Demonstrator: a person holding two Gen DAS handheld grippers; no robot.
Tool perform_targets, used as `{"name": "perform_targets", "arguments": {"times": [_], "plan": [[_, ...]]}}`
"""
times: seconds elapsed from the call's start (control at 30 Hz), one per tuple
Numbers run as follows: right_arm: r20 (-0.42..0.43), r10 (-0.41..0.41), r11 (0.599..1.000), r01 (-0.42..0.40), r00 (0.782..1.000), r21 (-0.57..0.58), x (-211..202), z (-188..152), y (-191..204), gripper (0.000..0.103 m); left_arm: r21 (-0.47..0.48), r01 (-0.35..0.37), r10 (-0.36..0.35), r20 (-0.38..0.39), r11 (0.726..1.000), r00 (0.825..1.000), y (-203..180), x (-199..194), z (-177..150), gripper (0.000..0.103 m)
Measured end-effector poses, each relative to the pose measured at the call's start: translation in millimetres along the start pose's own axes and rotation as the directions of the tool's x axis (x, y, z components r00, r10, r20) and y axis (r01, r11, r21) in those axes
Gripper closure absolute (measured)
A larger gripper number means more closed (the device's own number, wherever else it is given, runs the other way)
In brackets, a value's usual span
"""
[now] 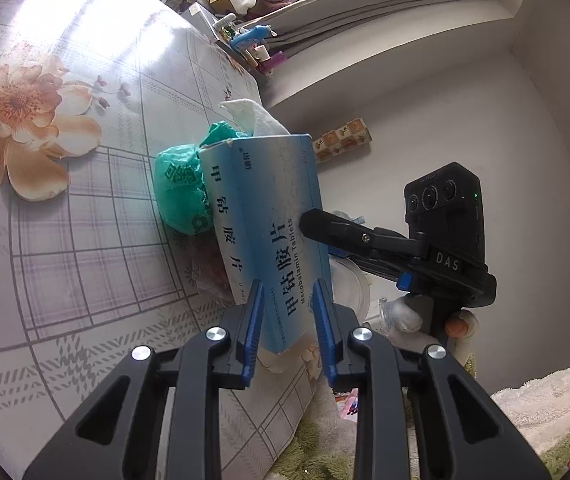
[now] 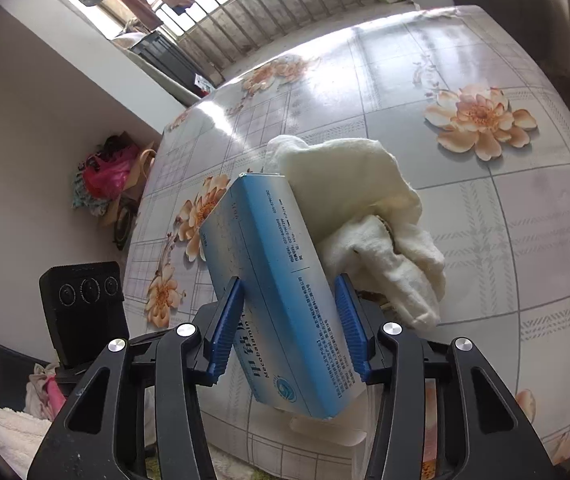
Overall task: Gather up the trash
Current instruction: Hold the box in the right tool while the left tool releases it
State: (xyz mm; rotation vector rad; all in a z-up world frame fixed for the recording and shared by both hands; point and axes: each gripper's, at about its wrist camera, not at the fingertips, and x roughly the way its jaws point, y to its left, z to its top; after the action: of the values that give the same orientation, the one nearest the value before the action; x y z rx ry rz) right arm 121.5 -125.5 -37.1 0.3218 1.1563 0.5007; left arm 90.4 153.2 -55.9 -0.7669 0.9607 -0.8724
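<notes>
- The blue medicine box (image 1: 269, 224) stood tilted at the edge of the flowery table (image 1: 85, 216), and both of your grippers were around it.
- Your left gripper (image 1: 288, 320) was narrow. Its blue pads sat on the two sides of the box's low end, touching or almost touching. I could not tell for sure if they pressed it.
- Your right gripper (image 2: 291, 320) was wider and held the box across its broad sides. Its pads looked tight on the box.
- In the left view, one finger (image 1: 325, 226) of the right gripper lay against the box's face.
- A green plastic bag (image 1: 183, 188) and a white tissue (image 1: 253, 118) lay just behind the box. In the right view a cream cloth (image 2: 365, 216) touched the box's far side.
- To do this step well, I think you needed only one firm hold. Two grippers could pull against each other and bend the thin card.
- It seemed wise to squeeze gently, since the box looked light and easy to crush.
- Lifting it straight up looked best, so the cloth and bag did not drag along.
- I saw no trash bin in either view.
</notes>
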Motion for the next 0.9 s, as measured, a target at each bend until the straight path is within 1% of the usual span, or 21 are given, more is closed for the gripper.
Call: {"name": "perform_targets", "arguments": {"times": [0.1, 0.23, 0.27, 0.33, 0.43, 0.57, 0.7, 0.8, 0.9], "plan": [[-0.007, 0.043, 0.998, -0.043, 0.999, 0.043, 1, 2, -5, 0.060, -0.020, -0.015, 0.015, -0.008, 1.000, 1.000, 7, 0, 5, 0.080], [-0.019, 0.046, 0.998, -0.046, 0.999, 0.038, 5, 4, -1, 0.059, -0.044, -0.001, 0.000, -0.034, 0.999, 0.999, 14, -1, 8, 0.079], [-0.024, 0.052, 0.998, -0.051, 0.998, 0.040, 7, 4, 0, 0.059, -0.043, 0.000, -0.001, -0.042, 0.999, 0.999, 14, 1, 9, 0.076], [-0.030, 0.063, 0.997, -0.061, 0.998, 0.049, 10, 4, 3, 0.060, -0.043, -0.018, 0.016, -0.048, 0.999, 0.999, 13, 5, 13, 0.075], [-0.021, 0.072, 0.996, -0.071, 0.997, 0.058, 6, 4, 7, 0.061, -0.034, -0.018, 0.016, -0.050, 0.999, 0.999, 8, 2, 17, 0.075], [0.019, 0.137, 0.987, -0.138, 0.990, 0.086, -13, 1, 10, 0.062, 0.029, -0.025, 0.026, -0.042, 0.999, 0.999, -21, -11, 22, 0.075], [0.090, 0.188, 0.974, -0.198, 0.978, 0.113, -42, 0, 9, 0.062, 0.096, -0.006, 0.010, -0.042, 0.995, 0.999, -58, -17, 29, 0.075], [0.156, 0.188, 0.970, -0.208, 0.970, 0.125, -71, 1, 2, 0.063, 0.148, 0.035, -0.026, -0.060, 0.988, 0.998, -86, -4, 40, 0.075], [0.224, 0.158, 0.971, -0.192, 0.962, 0.140, -103, 0, -13, 0.063, 0.212, 0.066, -0.046, -0.097, 0.975, 0.994, -114, 24, 51, 0.075]]}}
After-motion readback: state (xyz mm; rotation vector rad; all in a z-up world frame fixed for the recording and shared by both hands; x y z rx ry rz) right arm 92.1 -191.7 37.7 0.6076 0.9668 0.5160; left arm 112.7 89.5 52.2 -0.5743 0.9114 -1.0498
